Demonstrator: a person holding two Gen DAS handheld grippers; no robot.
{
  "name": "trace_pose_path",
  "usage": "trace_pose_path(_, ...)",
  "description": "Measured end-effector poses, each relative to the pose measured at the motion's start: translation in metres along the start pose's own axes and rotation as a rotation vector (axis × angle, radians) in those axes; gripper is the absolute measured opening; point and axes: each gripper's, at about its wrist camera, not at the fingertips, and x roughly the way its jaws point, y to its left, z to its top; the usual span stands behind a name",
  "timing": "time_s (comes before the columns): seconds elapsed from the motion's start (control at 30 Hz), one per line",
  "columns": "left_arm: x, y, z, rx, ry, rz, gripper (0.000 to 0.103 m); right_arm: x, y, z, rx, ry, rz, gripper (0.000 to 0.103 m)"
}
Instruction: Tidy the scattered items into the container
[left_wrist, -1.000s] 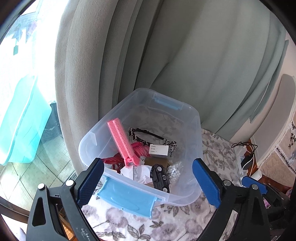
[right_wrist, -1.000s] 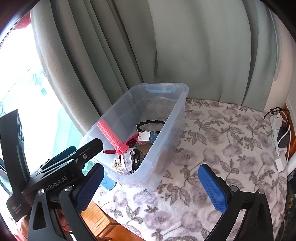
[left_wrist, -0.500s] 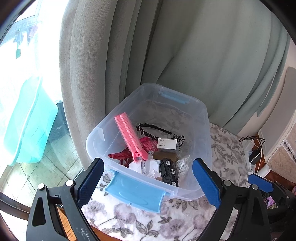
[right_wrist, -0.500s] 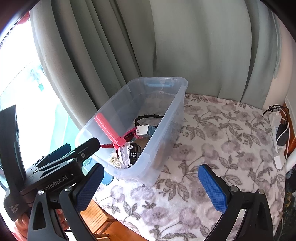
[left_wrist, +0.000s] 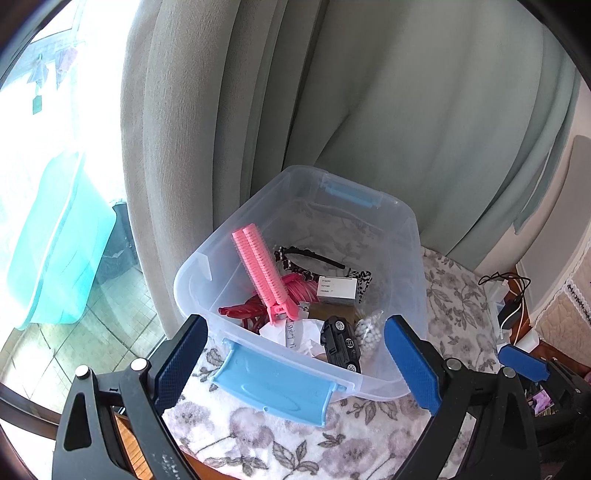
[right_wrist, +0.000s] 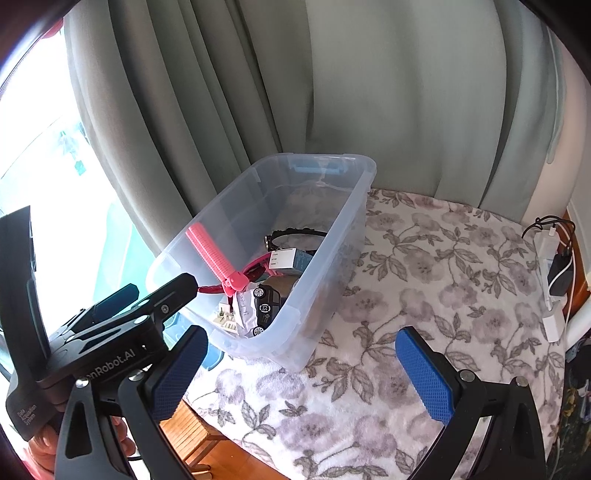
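A clear plastic container (left_wrist: 406, 236) (right_wrist: 354, 206) with blue latches (left_wrist: 273, 384) stands on a floral cloth (right_wrist: 424, 280). Inside lie a pink hair clip (left_wrist: 260, 269) (right_wrist: 212, 254), a black toy car (left_wrist: 340, 343) (right_wrist: 267, 304), a black headband (left_wrist: 310, 254), a white box (left_wrist: 337, 288), a bag of beads (left_wrist: 367, 328) and crumpled paper (left_wrist: 291, 330). My left gripper (left_wrist: 295, 362) is open and empty, in front of the container's near end. My right gripper (right_wrist: 301, 373) is open and empty over the cloth, right of the container.
Grey-green curtains (left_wrist: 369, 110) hang close behind the container. A window (left_wrist: 55, 184) lies to the left. A power strip with chargers and cables (right_wrist: 550, 273) sits at the cloth's right edge. Wooden slats (right_wrist: 192, 432) show below the cloth's front edge.
Both grippers have pulled back and up a little from the container, so it sits smaller and farther in both views. Both stay open and empty.
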Motion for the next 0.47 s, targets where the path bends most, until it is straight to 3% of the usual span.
trace_pose_path(0.47, -0.0028, 0.004, -0.0008, -0.01, -0.017, -0.003, 0.097, 0.0009, 0.0, -0.0004, -0.014, 0.0, 0.012, 0.103)
